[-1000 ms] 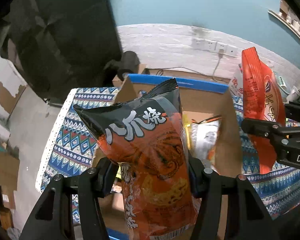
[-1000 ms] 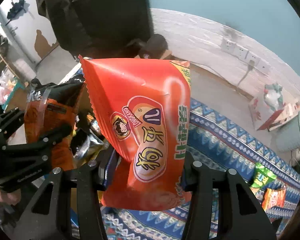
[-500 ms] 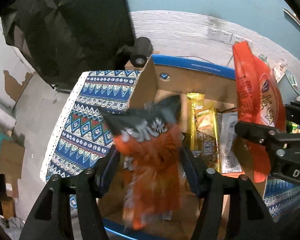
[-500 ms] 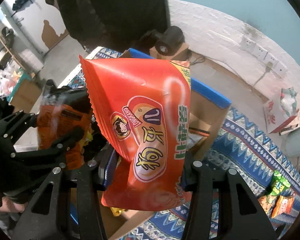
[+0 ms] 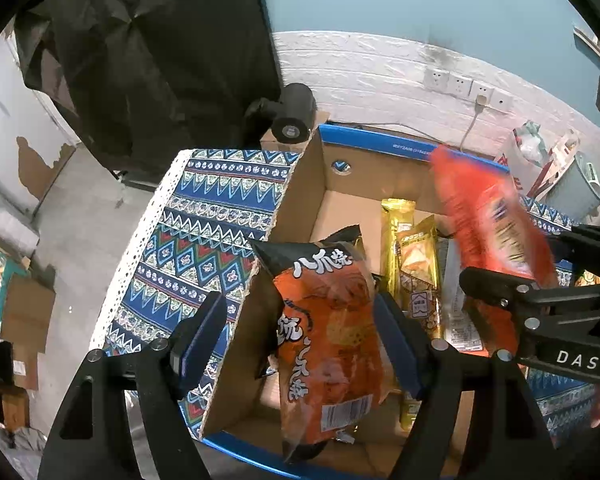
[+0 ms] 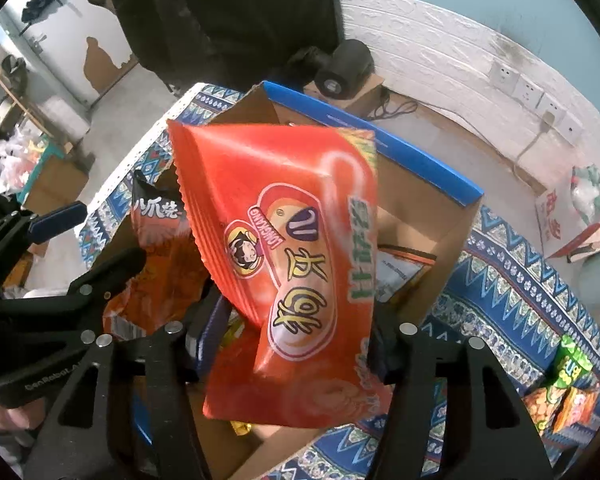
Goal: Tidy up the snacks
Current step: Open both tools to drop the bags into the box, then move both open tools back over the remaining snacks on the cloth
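Left wrist view: a box flap stands between the spread fingers of the left claw, which grips nothing; the black-topped bag lies loose inside the box beside gold packets.

Right wrist view: the right claw, spread wide, flanks a loose red bag over the box; more snacks lie on the patterned surface.

Both views are evenly and softly lit, with no hard shadows. Fisheye bending curves the white wall and leaves black corners. The red snack bag is smeared by motion blur in the left view; in the right its glossy front shows pale glare.
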Demonstrator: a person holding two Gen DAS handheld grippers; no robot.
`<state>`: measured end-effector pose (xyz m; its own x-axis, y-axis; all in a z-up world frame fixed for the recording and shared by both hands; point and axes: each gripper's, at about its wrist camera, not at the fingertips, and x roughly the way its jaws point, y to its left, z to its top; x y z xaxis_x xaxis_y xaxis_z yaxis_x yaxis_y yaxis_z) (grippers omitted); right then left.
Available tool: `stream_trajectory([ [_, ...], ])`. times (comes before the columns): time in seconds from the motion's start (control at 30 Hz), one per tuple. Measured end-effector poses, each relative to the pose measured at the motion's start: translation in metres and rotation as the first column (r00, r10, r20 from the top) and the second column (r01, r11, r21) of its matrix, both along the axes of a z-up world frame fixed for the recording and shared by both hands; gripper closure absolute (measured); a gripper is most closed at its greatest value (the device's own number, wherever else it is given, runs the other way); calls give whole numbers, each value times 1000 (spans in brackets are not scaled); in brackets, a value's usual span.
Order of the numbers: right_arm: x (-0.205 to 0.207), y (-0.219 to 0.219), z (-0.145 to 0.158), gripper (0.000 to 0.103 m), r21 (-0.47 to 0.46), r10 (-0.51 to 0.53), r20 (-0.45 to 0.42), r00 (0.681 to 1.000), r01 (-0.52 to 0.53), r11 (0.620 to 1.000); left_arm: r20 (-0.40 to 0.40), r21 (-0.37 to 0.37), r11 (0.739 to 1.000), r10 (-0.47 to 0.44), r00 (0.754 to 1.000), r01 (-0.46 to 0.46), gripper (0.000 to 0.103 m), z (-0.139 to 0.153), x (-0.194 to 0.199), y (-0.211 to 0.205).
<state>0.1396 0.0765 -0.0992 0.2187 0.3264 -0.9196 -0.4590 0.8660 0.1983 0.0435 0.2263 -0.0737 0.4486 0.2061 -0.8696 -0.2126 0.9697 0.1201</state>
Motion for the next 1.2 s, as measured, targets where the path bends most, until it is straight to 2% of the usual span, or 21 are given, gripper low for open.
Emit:
stream_trajectory([
  [0.27, -4, -22, 18, 33, 32, -47, 26, 999, 46, 998, 4, 3, 1000, -22, 1000, 22, 26, 5, 2, -16],
  [0.47, -8, -47, 25, 27, 11, -81, 45, 996, 81, 997, 2, -15, 998, -59, 998, 59, 26, 8, 5, -37],
  [0.83, -18, -125, 21, 27, -25, -197, 33, 980, 198, 980, 18, -18, 991, -136, 991, 136, 24, 19, 12, -86],
  [1.2, -34, -197, 21, 27, -51, -301, 41, 953, 303, 952, -16, -32, 977, -212, 977, 211, 24, 15, 24, -139],
])
